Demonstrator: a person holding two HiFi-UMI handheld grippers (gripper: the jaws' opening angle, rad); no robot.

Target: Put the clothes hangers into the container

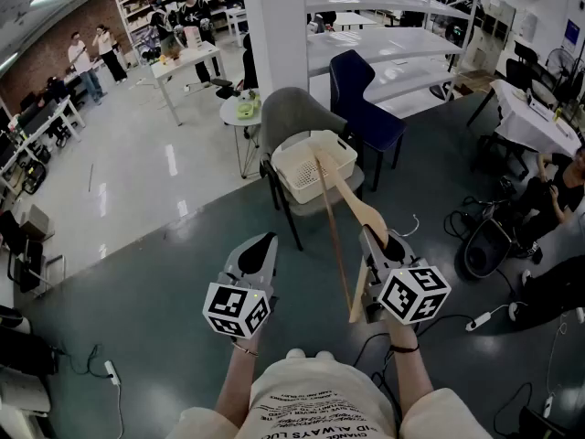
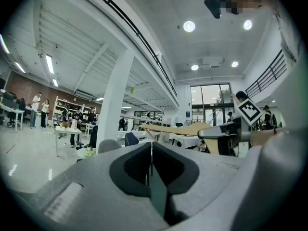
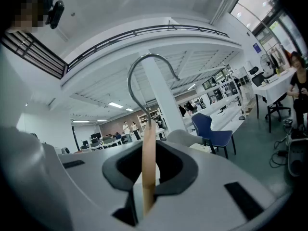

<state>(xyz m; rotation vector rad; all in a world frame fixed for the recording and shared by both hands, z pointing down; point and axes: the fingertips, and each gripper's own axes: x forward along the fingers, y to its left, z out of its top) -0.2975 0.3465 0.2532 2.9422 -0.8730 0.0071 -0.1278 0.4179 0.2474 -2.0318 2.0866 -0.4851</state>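
- L gripper (image 1: pixel 260 245): held low at left in head view, jaws pressed together w/ nothing between them; own view confirms pads meeting (image 2: pixel 151 150).
- R gripper (image 1: pixel 379 243): at right, slightly ahead of L; jaws nearly closed, clamped on the flat wood of a hanger (image 1: pixel 347 193).
- R gripper view: the wood strip (image 3: pixel 148 167) stands upright between the pads, edge-on; metal hook (image 3: pixel 144 76) curls above it.
- Hanger: wooden, w/ crossbar, held tilted. One arm runs up and away toward the basket (image 1: pixel 291 174), the other end hangs below the R gripper beside its marker cube (image 1: pixel 413 293).
- Far end of hanger overlaps the basket opening in head view; cannot tell if it touches rim or hangs above.
- Basket: cream, perforated walls, sits on seat of grey chair (image 1: pixel 292 117), ahead of both grippers.
- Blue chair (image 1: pixel 361 85) just behind and to the right of the grey one.
- L gripper view: hanger (image 2: pixel 178 129) seen side-on, to the right, in the R gripper (image 2: pixel 226 137).
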